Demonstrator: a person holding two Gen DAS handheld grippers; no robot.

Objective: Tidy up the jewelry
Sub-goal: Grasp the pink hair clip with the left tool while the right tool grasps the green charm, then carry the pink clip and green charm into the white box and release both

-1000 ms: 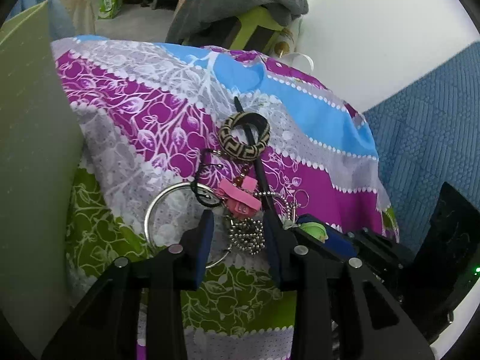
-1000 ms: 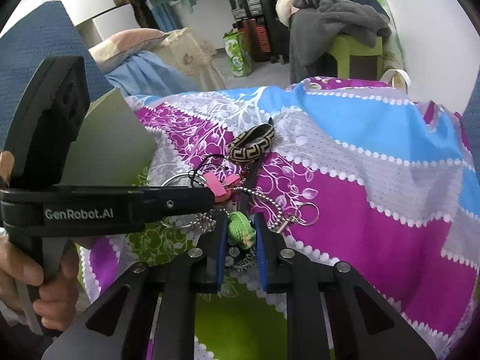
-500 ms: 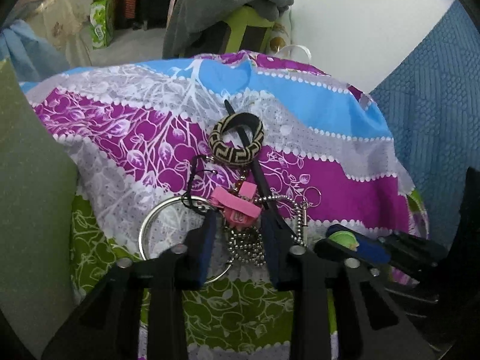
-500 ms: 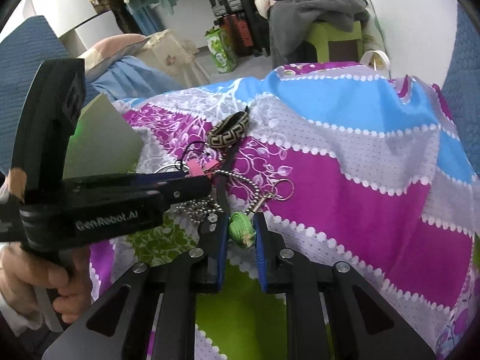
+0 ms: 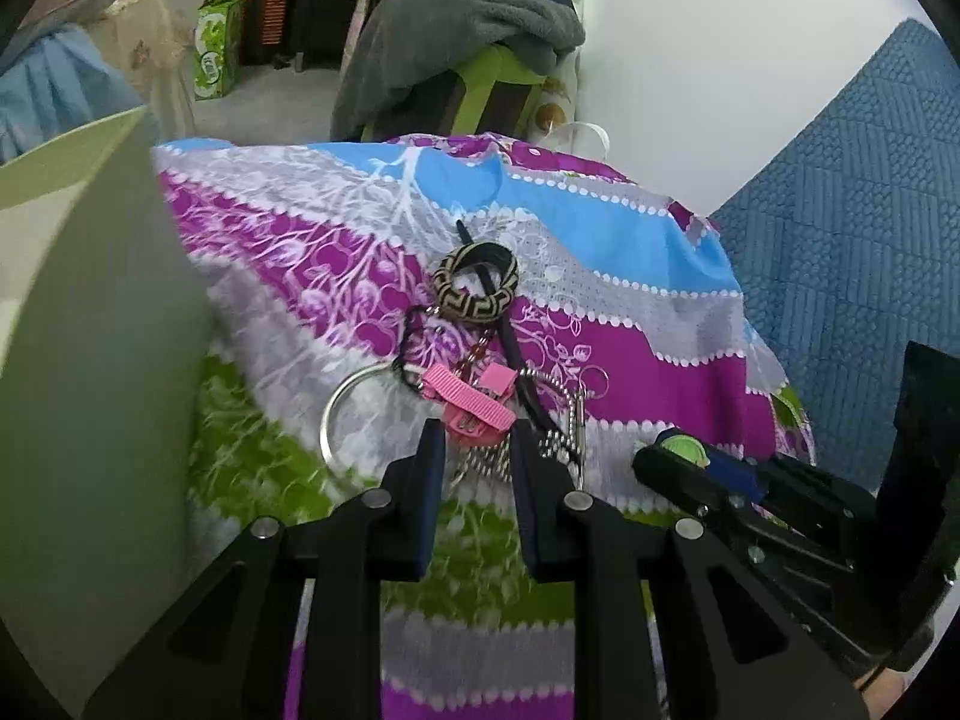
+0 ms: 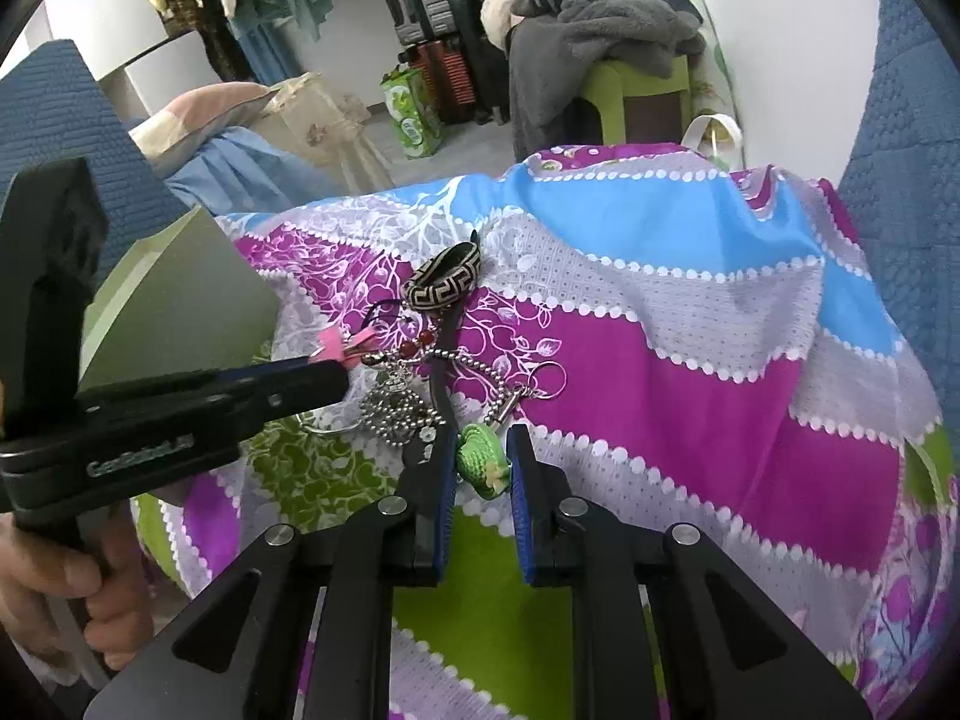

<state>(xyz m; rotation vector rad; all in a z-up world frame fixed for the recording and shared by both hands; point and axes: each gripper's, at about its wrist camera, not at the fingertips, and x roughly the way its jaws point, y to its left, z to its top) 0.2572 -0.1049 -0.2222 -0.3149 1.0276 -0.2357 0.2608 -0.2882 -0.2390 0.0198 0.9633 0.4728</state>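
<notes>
A jewelry pile lies on the patterned cloth (image 5: 630, 324): a black-and-tan woven bangle (image 5: 476, 290), a silver ring bangle (image 5: 336, 420), a pink hair clip (image 5: 471, 402) and a bead chain (image 6: 399, 411). My left gripper (image 5: 474, 450) is shut on the pink hair clip's near end; it also shows in the right wrist view (image 6: 324, 381). My right gripper (image 6: 480, 456) is shut on a green crochet charm (image 6: 480, 462), which is tied to a keyring (image 6: 549, 381).
A pale green box wall (image 5: 90, 330) stands close on the left. A blue quilted surface (image 5: 852, 252) rises at the right. A green stool with grey clothes (image 5: 480, 30) stands beyond the cloth. My hand (image 6: 54, 594) holds the left gripper.
The right gripper has drawn the green charm back toward me and to the right. The left gripper has closed in on the pink clip and gripped it.
</notes>
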